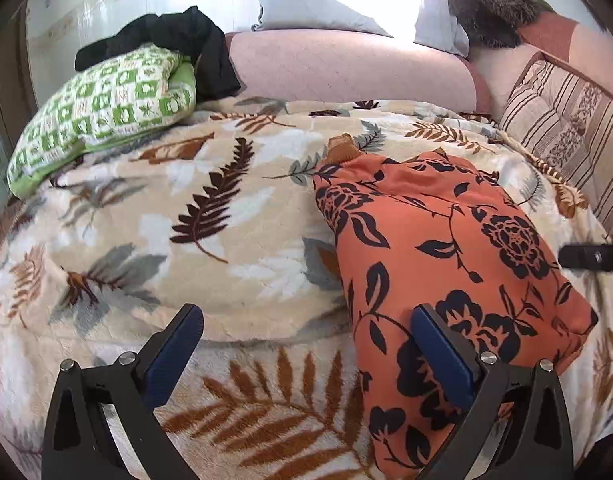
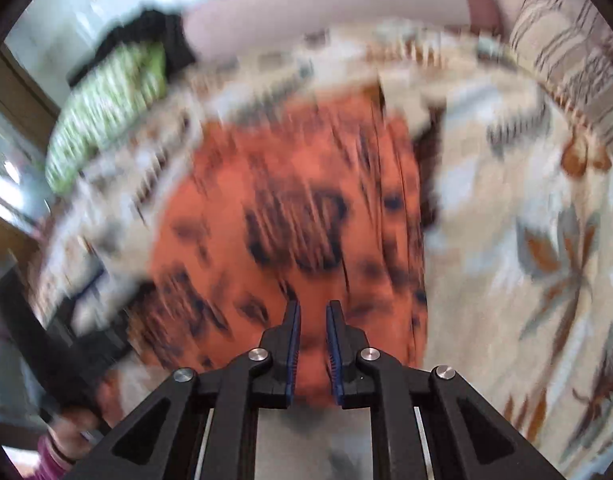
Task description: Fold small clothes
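The orange flowered garment lies on the leaf-patterned blanket, already doubled into a long narrow strip running away from the person, so the fold looks about halfway done. The left gripper hangs over the near end with its jaws spread wide and holding nothing; its right finger sits above the cloth's near left edge, the other over bare blanket. The right gripper is above the same garment, jaws drawn nearly together with a thin gap and apparently nothing pinched, though that view is badly smeared by motion, so contact with the cloth is uncertain. The next move probably calls for catching the near end at both corners and carrying it toward the far end, where a brownish bit pokes out, keeping the layers aligned so the strip does not slide open.
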